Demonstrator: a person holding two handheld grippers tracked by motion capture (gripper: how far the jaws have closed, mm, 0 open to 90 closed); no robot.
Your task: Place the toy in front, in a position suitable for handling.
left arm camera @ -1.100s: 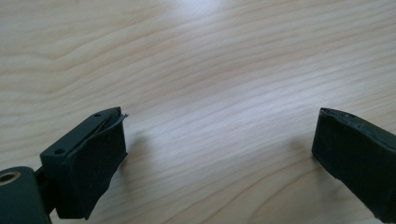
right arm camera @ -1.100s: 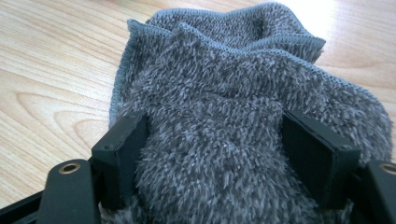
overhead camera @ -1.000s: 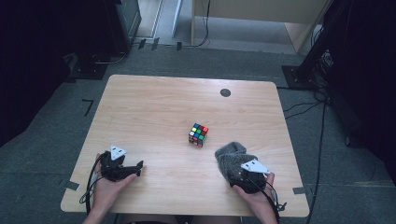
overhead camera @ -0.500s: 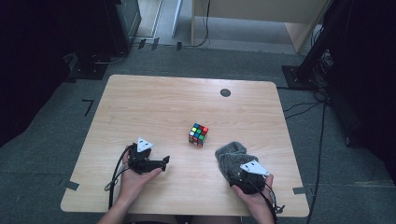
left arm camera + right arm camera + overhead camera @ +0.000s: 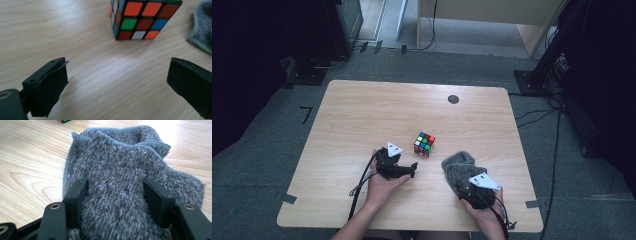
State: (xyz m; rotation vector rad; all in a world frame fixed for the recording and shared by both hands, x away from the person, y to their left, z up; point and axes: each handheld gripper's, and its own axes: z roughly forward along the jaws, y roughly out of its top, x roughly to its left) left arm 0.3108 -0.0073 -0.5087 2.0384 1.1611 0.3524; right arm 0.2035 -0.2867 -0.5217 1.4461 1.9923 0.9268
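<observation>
On the near half of the wooden table (image 5: 362,120), your left gripper (image 5: 409,170) has slid in from the left edge toward the Rubik's cube (image 5: 424,144) — jaws wide apart, empty, the cube just ahead of them. To its right, your right gripper (image 5: 467,192) has held its place, jaws just closing onto a bunched fold of the grey fleece cloth (image 5: 459,170) — cloth secured, cube likely next.

The cube (image 5: 145,18) (top cut off) and cloth (image 5: 202,35) run past the edges.
</observation>
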